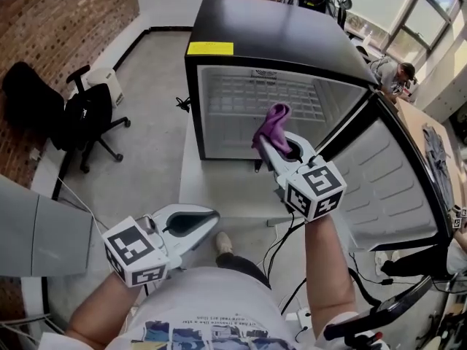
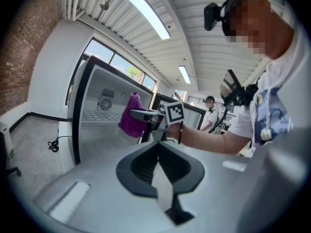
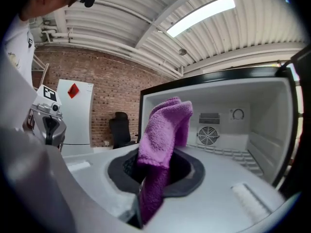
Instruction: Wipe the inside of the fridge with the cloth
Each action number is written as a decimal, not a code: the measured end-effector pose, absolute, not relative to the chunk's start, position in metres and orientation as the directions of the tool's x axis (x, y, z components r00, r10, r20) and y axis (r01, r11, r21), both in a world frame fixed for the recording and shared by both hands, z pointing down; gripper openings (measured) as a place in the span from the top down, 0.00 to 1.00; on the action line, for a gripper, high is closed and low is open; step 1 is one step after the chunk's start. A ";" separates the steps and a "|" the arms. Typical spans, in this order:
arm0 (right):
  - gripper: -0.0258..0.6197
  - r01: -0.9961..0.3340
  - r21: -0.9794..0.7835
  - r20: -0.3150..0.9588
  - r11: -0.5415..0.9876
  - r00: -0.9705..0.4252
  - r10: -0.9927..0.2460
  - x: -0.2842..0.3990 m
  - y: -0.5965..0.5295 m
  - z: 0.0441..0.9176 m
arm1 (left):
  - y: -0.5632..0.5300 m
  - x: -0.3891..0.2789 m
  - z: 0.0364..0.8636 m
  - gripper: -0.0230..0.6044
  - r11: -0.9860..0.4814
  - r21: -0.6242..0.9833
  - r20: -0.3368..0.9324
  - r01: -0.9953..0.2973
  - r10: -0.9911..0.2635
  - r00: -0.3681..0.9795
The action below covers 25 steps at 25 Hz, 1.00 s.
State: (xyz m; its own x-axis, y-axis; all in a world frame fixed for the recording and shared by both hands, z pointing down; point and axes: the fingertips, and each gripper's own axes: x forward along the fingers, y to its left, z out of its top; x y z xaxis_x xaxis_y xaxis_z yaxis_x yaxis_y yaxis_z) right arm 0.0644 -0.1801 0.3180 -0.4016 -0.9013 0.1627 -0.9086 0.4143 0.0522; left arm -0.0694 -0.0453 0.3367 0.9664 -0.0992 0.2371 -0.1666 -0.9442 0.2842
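**Closing on the open fridge, wiping not yet begun**

Filling the upper middle of the head view is the black fridge (image 1: pixel 277 28), lying so that its white, empty cavity faces the person. Its door (image 1: pixel 398 173) is swung wide and runs down the right of the frame. An office chair (image 1: pixel 87 115) stands well apart at the left, by the brick wall.

The right gripper (image 1: pixel 267 143), at the centre of the frame, is clamped on the purple cloth (image 1: pixel 271 126). In its own view the cloth (image 3: pixel 163 144) rises from between the jaws and flops over in a loose fold. The cloth hangs in front of the opening, near its lower edge, and I cannot see it touching any inner surface. The left gripper (image 1: pixel 208 219) sits low and left of centre, near the person's body. Its jaws are pressed together on nothing.

By my reckoning the task is at its start: the cloth is in hand and the door is open, but every inner wall is still to be wiped. The cavity gives free room straight ahead. The edges to mind are the black front frame round the opening and the door's inner face close on the right. There the gripper's marker cube could knock as it goes in.
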 end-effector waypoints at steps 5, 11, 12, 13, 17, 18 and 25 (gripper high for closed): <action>0.87 -0.968 0.100 0.167 0.232 -0.213 -0.963 0.132 -0.194 0.313 | -0.047 -0.066 0.336 0.95 -0.944 0.290 0.241 -0.156 -0.086 0.967; 0.87 -0.983 0.165 0.178 0.074 -0.044 -0.983 0.200 -0.233 0.314 | -0.056 -0.056 0.335 0.95 -0.941 0.293 0.244 -0.170 -0.099 0.965; 0.87 -0.983 0.173 0.180 0.057 -0.025 -0.983 0.208 -0.239 0.314 | -0.057 -0.055 0.335 0.95 -0.940 0.292 0.244 -0.174 -0.103 0.964; 0.87 -0.983 0.179 0.180 0.041 -0.008 -0.984 0.215 -0.244 0.313 | -0.059 -0.053 0.336 0.95 -0.940 0.291 0.244 -0.177 -0.106 0.964; 0.87 -0.977 0.215 0.202 -0.009 0.054 -0.978 0.235 -0.271 0.314 | -0.072 -0.048 0.335 0.95 -0.937 0.294 0.243 -0.189 -0.118 0.963; 0.87 -0.974 0.224 0.211 -0.016 0.064 -0.975 0.239 -0.278 0.315 | -0.076 -0.047 0.334 0.95 -0.936 0.295 0.241 -0.191 -0.121 0.963; 0.87 -0.968 0.249 0.259 -0.021 0.087 -0.962 0.255 -0.318 0.320 | -0.098 -0.035 0.331 0.95 -0.929 0.304 0.240 -0.213 -0.141 0.961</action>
State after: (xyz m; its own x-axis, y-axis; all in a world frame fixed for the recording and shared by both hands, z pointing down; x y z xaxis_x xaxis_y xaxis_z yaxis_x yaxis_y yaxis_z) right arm 0.2552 -0.3180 0.3199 0.0871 -0.9621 0.2586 -0.9682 -0.0206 0.2492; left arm -0.0348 -0.0978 0.3307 0.9605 -0.1414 0.2395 -0.2126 -0.9285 0.3044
